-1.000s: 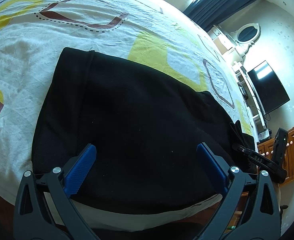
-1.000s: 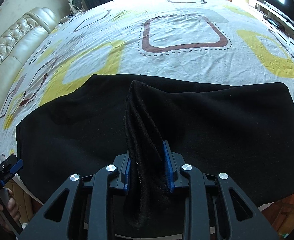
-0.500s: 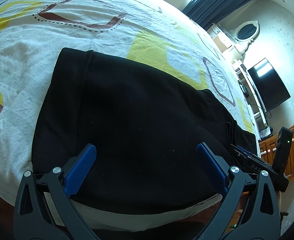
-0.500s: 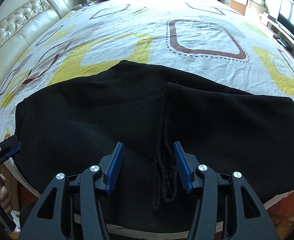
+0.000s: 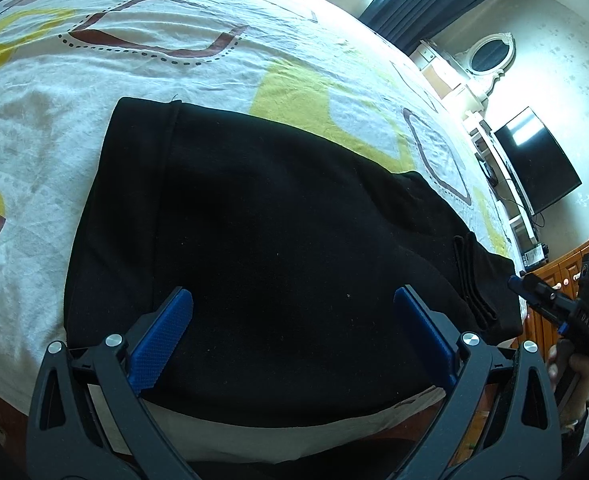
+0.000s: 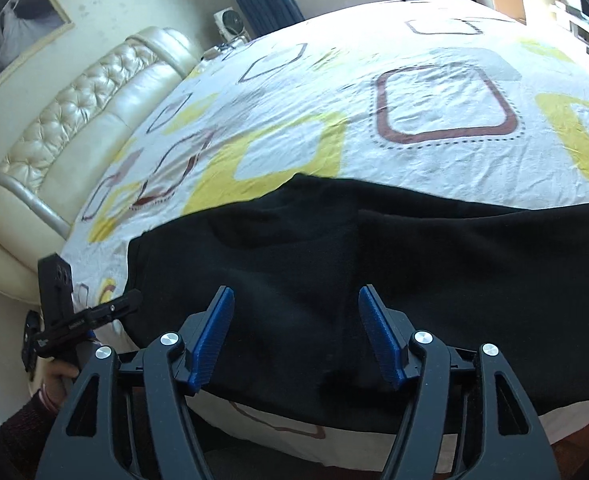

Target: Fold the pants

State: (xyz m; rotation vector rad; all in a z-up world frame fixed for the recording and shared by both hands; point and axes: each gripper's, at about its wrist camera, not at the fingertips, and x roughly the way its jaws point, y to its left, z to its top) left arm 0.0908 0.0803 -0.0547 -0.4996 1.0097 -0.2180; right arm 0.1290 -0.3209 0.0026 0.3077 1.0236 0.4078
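Observation:
Black pants (image 5: 278, 240) lie flat and folded along the near edge of a bed; they also show in the right wrist view (image 6: 414, 264). My left gripper (image 5: 292, 312) is open and empty above the pants' left part. My right gripper (image 6: 296, 316) is open and empty above the pants near the front edge. A folded hem edge (image 5: 470, 280) lies at the pants' right end. Each gripper shows in the other's view, the right one (image 5: 550, 304) at the right and the left one (image 6: 90, 316) at the left.
The bed has a white sheet with yellow and brown shapes (image 6: 434, 104). A cream tufted headboard (image 6: 78, 112) is at the left. A TV (image 5: 534, 160), a white mirror (image 5: 490, 52) and a wooden cabinet (image 5: 566, 272) stand at the right.
My right gripper opened and let go of the bunched pants fabric, which now lies flat. It pulled back and swung left. The left gripper stayed open and barely moved.

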